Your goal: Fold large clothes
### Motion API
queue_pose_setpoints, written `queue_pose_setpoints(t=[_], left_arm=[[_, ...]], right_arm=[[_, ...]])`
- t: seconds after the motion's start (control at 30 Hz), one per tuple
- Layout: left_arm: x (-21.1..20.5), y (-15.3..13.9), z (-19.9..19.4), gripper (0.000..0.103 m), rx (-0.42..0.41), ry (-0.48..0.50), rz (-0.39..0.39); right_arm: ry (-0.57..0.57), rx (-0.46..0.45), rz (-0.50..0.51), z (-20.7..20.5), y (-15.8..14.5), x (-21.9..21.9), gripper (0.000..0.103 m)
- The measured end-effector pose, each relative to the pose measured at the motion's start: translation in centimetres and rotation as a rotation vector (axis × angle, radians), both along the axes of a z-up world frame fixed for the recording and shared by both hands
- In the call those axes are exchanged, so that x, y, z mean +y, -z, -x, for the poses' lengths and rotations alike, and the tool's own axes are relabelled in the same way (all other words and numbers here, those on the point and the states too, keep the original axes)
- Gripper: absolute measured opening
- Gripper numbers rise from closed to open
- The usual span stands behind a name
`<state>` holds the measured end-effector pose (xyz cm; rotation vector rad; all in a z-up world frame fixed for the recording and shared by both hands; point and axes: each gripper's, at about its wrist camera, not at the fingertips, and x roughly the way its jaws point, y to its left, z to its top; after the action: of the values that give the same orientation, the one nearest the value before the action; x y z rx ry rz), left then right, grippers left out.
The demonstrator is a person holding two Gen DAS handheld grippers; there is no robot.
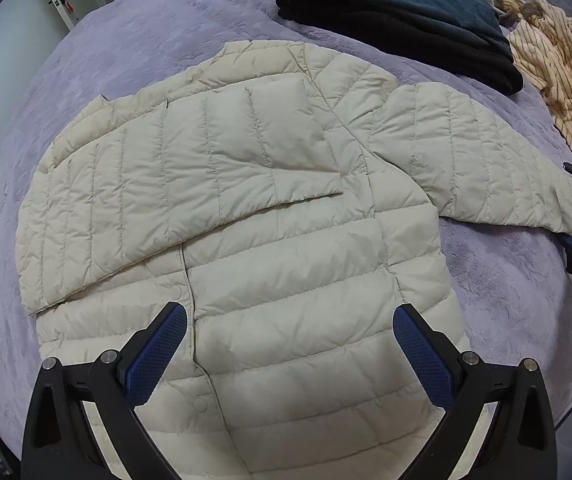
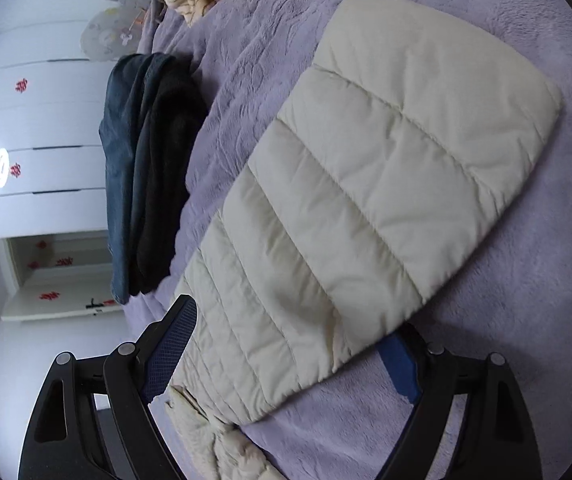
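One cream quilted jacket point(image 1: 270, 216) lies flat on the purple bed cover point(image 1: 134, 48), one sleeve folded across its chest and the other sleeve point(image 2: 366, 200) stretched out toward the right tongs point(image 2: 298, 344). The left tongs point(image 1: 290, 344) hover spread wide above the jacket's lower front, gripping nothing; the right tongs are spread with the sleeve lying between the fingers, not pinched. Ahead of the left tongs sits one stack of two folded dark garments point(image 1: 398, 20), with one striped crumpled shirt point(image 1: 558, 72) to its right.
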<state>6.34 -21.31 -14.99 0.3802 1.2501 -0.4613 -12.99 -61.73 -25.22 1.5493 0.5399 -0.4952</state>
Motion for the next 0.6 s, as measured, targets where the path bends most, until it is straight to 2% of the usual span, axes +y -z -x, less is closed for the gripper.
queue_pose_setpoints(t=[0.1,0.17,0.23,0.33,0.6], left_arm=[[0.5,0.0,-0.4,0.103,-0.002,-0.019,0.002],[0.9,-0.1,-0.6,0.103,-0.004,-0.032,0.002],[1.4,-0.2,-0.9,0.103,-0.009,-0.041,0.003],[2.0,-0.3,-1.2,0.103,-0.014,-0.054,0.002],[4.9,-0.7,-3.0,0.103,-0.025,-0.139,0.016]], right_arm=[[0.047,-0.03,-0.029,-0.2,0.1,-0.5,0.086],[0.067,-0.047,-0.042,-0.2,0.1,-0.8,0.072],[0.078,-0.066,-0.069,-0.4,0.3,-1.0,0.037],[0.092,-0.114,-0.083,-0.6,0.0,-1.2,0.015],[-0.004,-0.191,0.029,-3.4,-4.8,-0.3,0.013]])
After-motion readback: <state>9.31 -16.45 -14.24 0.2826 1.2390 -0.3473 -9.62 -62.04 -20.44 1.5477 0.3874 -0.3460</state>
